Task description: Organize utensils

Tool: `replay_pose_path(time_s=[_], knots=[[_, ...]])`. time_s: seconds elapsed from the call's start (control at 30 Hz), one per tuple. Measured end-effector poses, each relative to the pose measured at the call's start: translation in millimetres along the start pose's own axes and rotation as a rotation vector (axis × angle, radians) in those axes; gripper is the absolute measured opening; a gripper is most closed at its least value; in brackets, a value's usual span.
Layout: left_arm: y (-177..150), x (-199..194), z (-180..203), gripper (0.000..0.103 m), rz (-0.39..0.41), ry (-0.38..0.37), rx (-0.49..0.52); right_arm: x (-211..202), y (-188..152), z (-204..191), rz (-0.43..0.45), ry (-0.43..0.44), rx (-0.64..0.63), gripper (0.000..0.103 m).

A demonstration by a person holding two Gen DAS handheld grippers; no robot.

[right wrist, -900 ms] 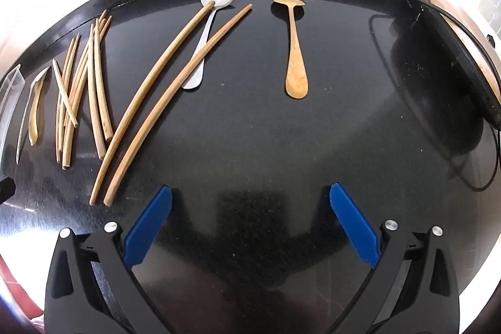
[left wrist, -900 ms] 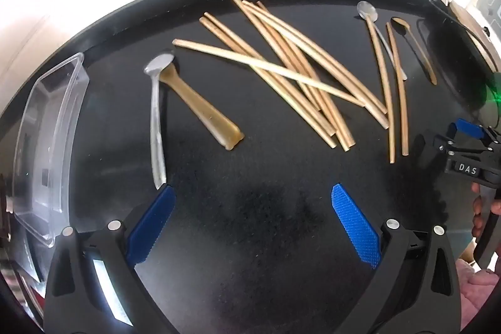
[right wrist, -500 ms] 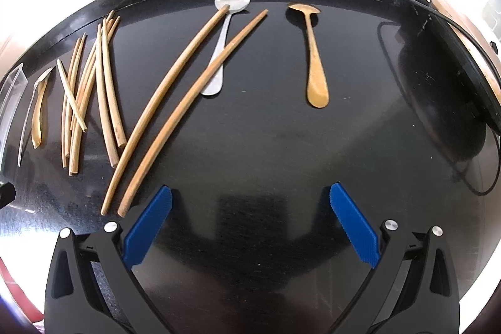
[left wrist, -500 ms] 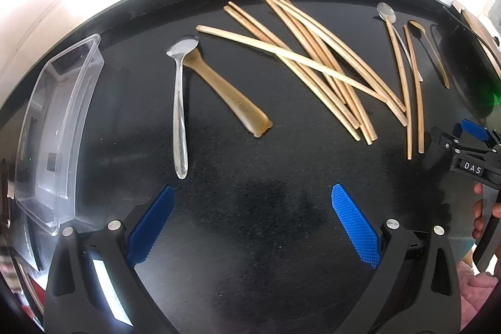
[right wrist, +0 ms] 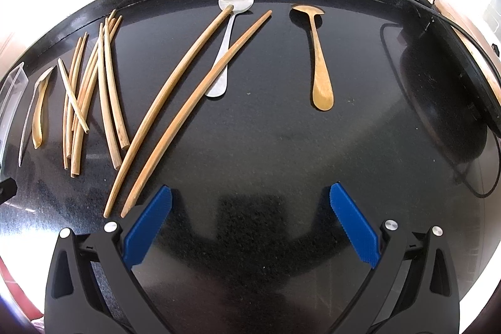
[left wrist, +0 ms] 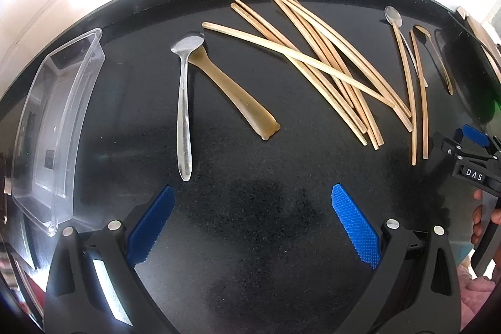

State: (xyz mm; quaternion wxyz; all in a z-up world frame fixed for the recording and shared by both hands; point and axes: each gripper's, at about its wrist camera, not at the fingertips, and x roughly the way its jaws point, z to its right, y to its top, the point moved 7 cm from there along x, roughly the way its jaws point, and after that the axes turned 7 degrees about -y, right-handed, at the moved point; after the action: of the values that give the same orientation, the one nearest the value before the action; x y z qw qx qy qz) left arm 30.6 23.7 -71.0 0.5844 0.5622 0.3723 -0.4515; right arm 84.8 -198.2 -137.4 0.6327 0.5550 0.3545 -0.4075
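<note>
**Both grippers hovering over scattered utensils, nothing yet sorted**

While the utensils are lying loose on the black table [left wrist: 250, 224], the left gripper [left wrist: 250, 227] is hanging above it with its fingers spread wide and holding nothing; the right gripper [right wrist: 250, 227] is likewise splayed and empty. A steel spoon [left wrist: 184, 115] is lying just ahead of the left fingers, its bowl touching a tan plastic spoon [left wrist: 238, 97]. The clear tray [left wrist: 53, 130] is standing empty at the far left. A crossed pile of chopsticks [left wrist: 328, 64] is resting mid-table. Ahead of the right gripper, two long chopsticks [right wrist: 175, 115] are crossing a second steel spoon [right wrist: 228, 43], with a golden spoon [right wrist: 319, 61] apart. The left gripper is probably approaching the near spoon: pinching the handle across its narrow width, low against the table, should be keeping it from skidding on the smooth surface.
</note>
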Motion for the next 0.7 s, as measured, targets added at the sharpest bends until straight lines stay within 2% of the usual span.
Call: replay_pose_path(time_s=[0.33,0.7], knots=[[-5.5,4.1,-2.9,0.098,0.042,-0.029,-0.015,0.0,0.1,-0.3,0.018,0.003,-0.005,0.098],[-2.9,7.4,1.2,0.098,0.013,-0.034,0.000,-1.0,-0.5,0.2,0.018,0.007,-0.016,0.098]])
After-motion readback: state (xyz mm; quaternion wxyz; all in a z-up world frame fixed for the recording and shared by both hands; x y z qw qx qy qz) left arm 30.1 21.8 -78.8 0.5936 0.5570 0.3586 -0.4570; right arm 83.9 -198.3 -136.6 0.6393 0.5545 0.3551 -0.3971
